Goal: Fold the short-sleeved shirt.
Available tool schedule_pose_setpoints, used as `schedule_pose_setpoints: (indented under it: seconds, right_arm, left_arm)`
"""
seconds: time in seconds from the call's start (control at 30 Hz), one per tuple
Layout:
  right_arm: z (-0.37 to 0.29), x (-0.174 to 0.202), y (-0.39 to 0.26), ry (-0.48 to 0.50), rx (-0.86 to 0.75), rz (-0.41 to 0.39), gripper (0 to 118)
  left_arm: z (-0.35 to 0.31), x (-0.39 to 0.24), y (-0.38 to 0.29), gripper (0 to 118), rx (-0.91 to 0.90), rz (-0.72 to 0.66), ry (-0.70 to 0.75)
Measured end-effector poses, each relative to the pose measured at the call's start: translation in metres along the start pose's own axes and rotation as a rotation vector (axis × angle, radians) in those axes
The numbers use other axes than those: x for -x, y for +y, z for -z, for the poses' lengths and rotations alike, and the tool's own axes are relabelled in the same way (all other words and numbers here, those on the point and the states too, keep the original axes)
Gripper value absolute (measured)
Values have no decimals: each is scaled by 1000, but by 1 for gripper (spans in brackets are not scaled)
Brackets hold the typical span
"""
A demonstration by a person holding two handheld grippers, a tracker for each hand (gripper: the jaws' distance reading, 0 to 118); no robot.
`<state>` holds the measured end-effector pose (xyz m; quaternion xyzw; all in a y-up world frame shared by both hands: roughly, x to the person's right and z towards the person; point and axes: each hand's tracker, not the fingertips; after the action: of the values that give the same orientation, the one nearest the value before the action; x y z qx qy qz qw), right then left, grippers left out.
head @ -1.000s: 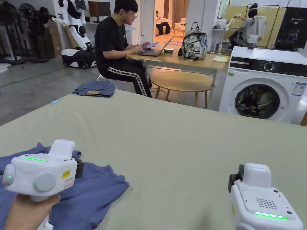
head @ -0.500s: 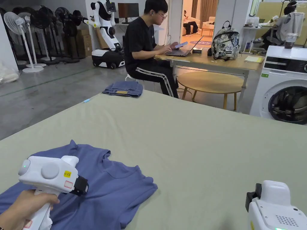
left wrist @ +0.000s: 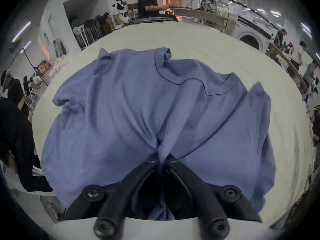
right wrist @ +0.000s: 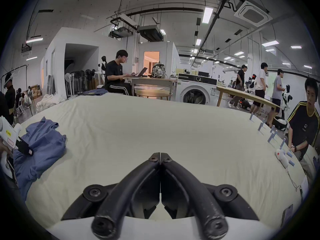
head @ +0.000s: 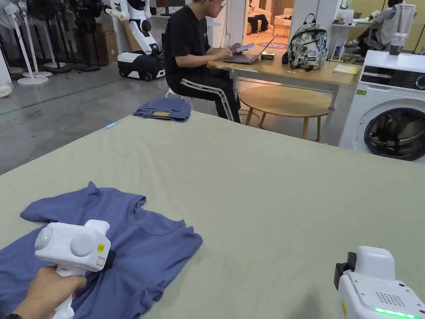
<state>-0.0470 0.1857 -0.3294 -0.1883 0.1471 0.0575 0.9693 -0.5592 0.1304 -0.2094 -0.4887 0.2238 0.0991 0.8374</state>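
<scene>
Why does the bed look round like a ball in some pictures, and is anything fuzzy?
Both gripper views use a fisheye lens, so the flat green bedsheet bulges and the corners go black. In the left gripper view the blue shirt looks a bit smeared near the left gripper. The head view is straight and sharp, evenly lit.

big open workshop w/ grey concrete floor [head: 62,108], white walls, strip lights [right wrist: 207,15] & ducts overhead. wood desk [head: 286,72] & low round table [head: 286,101] behind, washing machine [head: 390,108] at right, row of standing fans [head: 25,41] at left wall. lit doorway [right wrist: 151,59] at back glows orange.
</scene>
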Motion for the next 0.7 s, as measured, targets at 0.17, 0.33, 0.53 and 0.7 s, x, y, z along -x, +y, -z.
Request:
schedule_pose_setpoints:
  seconds: [0.17, 0.33, 0.53, 0.7]
  right_arm:
    - [1, -1, -3, -1, 10, 10, 0]
    - [-3, -4, -1, -2, 3, 30, 0]
    - [-7, -8, 6, -9, -24, 41, 0]
    - [-9, -16, 9, -14, -55, 56, 0]
  left_arm:
    - [-5, 3, -1, 0, -25, -20, -28]
    - [-41, 5, 5, 0, -156, -61, -77]
    - [-98, -6, 26, 0, -298, -29, -103]
    - [-156, -20, 54, 0, -471, -48, -169]
